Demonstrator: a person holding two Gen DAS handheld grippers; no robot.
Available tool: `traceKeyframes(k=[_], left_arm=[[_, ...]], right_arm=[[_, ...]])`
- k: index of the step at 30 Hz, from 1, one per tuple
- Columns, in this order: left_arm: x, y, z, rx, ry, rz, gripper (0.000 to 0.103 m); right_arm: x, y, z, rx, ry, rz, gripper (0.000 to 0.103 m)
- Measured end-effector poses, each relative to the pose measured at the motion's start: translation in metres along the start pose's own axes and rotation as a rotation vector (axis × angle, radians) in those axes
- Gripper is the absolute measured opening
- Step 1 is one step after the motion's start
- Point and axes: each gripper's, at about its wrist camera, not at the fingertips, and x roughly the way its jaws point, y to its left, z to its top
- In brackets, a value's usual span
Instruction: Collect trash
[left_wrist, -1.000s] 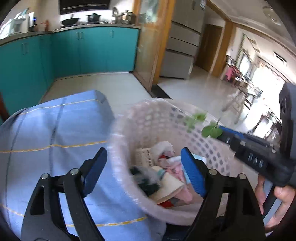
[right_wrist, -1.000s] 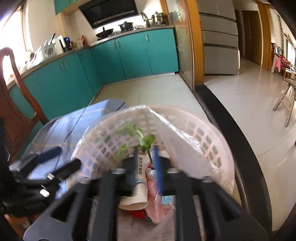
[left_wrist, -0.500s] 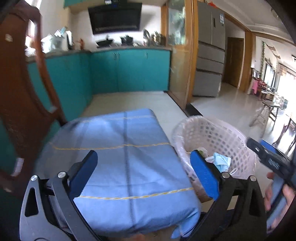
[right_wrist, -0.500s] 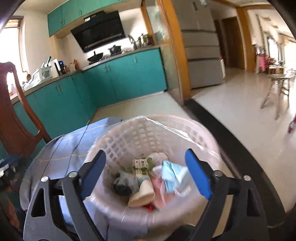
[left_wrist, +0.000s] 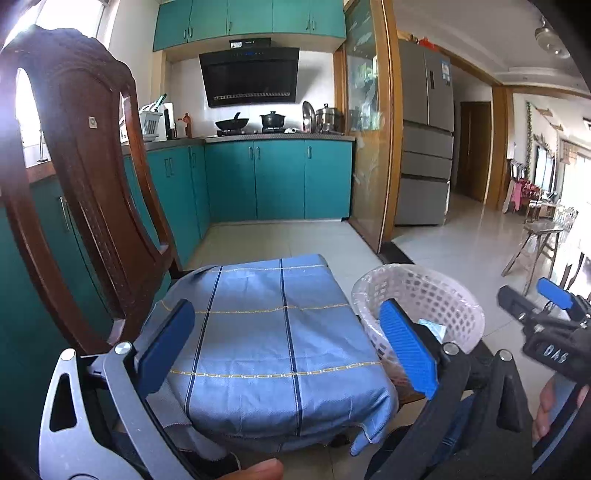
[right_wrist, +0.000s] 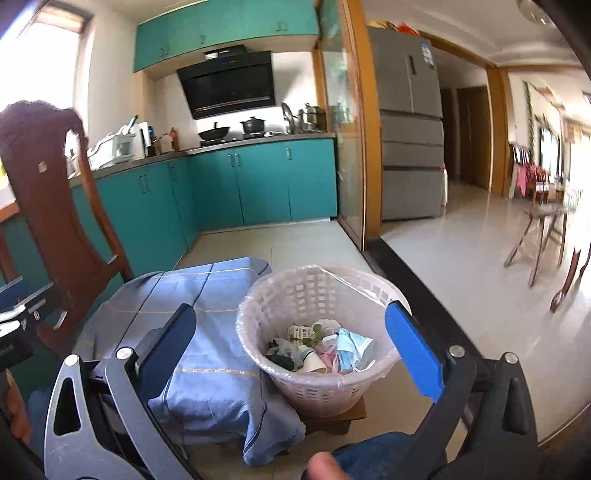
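Note:
A white lattice trash basket (right_wrist: 295, 288) lined with clear plastic stands on a low wooden stool beside the small table. It holds trash: a blue face mask (right_wrist: 351, 345), a paper cup (right_wrist: 314, 363), a green sprig (right_wrist: 317, 330) and crumpled wrappers. The basket also shows in the left wrist view (left_wrist: 424, 291). My right gripper (right_wrist: 291, 347) is open and empty, held back above the basket. My left gripper (left_wrist: 288, 350) is open and empty above the blue-checked tablecloth (left_wrist: 266, 325). The right gripper shows at the right edge of the left wrist view (left_wrist: 543, 317).
A dark wooden chair (left_wrist: 85, 192) stands left of the table. Teal kitchen cabinets (left_wrist: 277, 181) line the far wall, with a glass door frame (left_wrist: 369, 147) and a fridge (left_wrist: 424, 147) to the right. Folding chairs (right_wrist: 535, 229) stand on the tiled floor at far right.
The right gripper opened and let the green sprig fall into the basket. Both grippers pulled back and up, away from the basket.

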Motion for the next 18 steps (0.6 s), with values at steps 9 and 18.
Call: traceKeyframes(k=[9,18], left_arm=[[-0.018,0.015,-0.001,-0.02,-0.028,0.03,0.1],[-0.02,0.026,-0.003,-0.028,-0.032,0.058,0.1]], right_arm=[[-0.023,0.031,0.001,-0.085,-0.048,0.011,0.1],[-0.031,0.046,0.002,-0.133,-0.068,0.003,0.1]])
